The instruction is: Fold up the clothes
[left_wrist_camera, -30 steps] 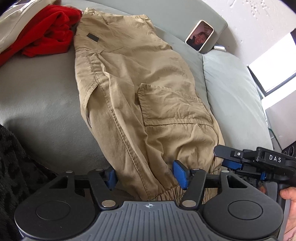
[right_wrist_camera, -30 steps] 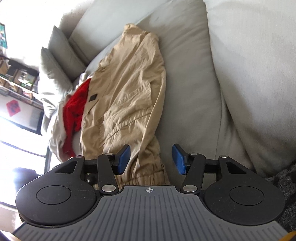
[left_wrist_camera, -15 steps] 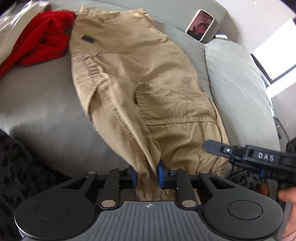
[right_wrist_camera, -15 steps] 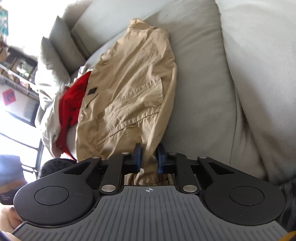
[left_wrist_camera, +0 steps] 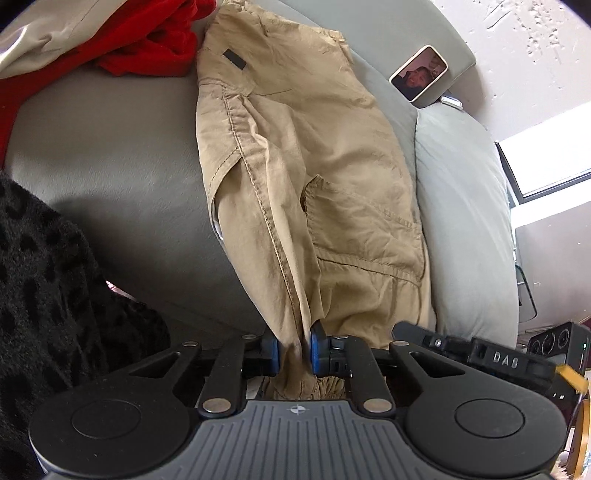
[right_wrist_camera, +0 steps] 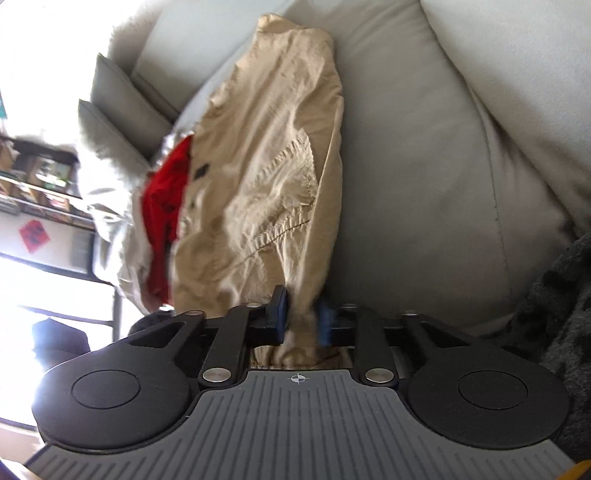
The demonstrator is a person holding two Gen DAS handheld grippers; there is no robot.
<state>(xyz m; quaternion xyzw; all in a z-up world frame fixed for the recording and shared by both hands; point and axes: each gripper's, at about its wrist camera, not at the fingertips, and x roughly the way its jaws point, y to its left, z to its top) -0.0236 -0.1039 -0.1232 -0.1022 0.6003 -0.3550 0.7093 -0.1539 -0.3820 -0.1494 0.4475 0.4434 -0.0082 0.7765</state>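
Observation:
Tan cargo pants lie lengthwise on a grey sofa, waistband far, cuffs near me. My left gripper is shut on the left side of the pants' cuff end. My right gripper is shut on the right side of the cuff end, with the pants stretching away from it. The cuff end is lifted off the cushion and the fabric is pulled taut. The right gripper's body shows at the lower right of the left wrist view.
A red garment and a pale cloth lie by the waistband. A framed photo stands on the sofa back. A black spotted fleece is at near left. Grey cushions flank the pants.
Both grippers were open a second ago, then closed on the cuff end. Since then they have lifted the cuffs and moved toward the waistband; the fabric is now taut.

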